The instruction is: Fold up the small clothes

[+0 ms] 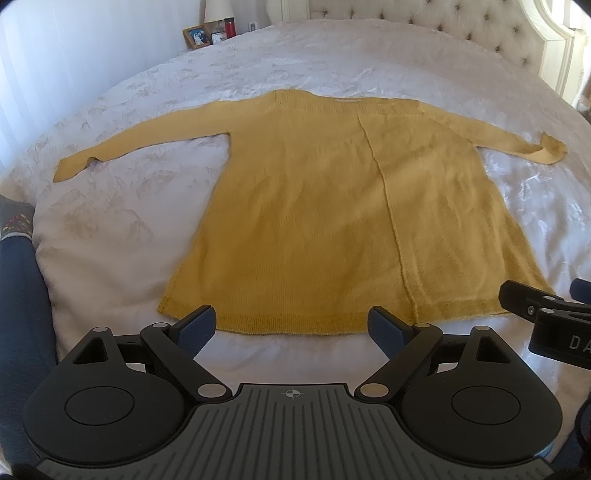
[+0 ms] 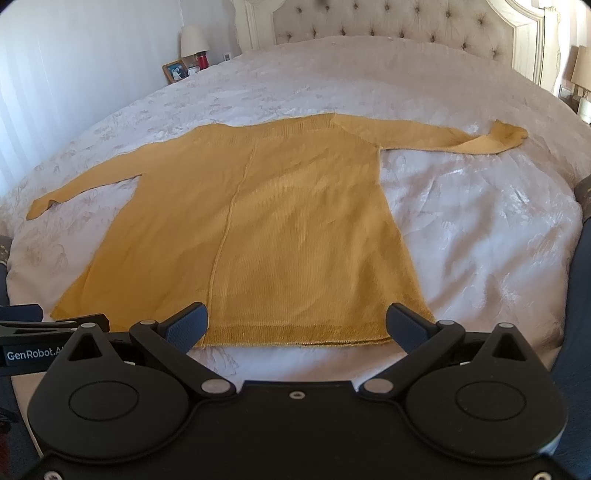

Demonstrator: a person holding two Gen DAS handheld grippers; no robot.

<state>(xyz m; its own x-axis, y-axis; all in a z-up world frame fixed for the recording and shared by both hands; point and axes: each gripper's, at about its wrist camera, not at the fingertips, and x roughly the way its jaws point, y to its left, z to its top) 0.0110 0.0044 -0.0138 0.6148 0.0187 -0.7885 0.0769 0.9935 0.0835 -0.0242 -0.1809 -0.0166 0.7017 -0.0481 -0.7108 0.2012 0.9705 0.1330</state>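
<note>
I have a yellow knitted sweater [image 1: 314,206] spread flat on the bed [image 1: 110,206], its neckline toward the tufted headboard [image 1: 424,26] and its hem toward me. Both sleeves lie stretched out to the sides; the cuff of the sleeve on the right [image 1: 550,151] is folded back on itself, while the sleeve on the left [image 1: 129,144] lies straight. A seam or front edge runs down the body from the neck to the hem. My left gripper [image 1: 291,328] hangs just in front of the hem with its jaws wide apart and nothing between them; its blue pads [image 1: 197,326] sit at or just over the hem's edge, and I cannot tell whether they touch it. My right gripper [image 2: 295,325] sits beside it at the hem's right part, jaws likewise wide and empty. In the left view the right one's black frame shows at the right edge. Beyond the bed's far left corner stand a framed picture [image 1: 195,36], a red jar [image 1: 229,26] and a lamp [image 2: 194,40].
</note>
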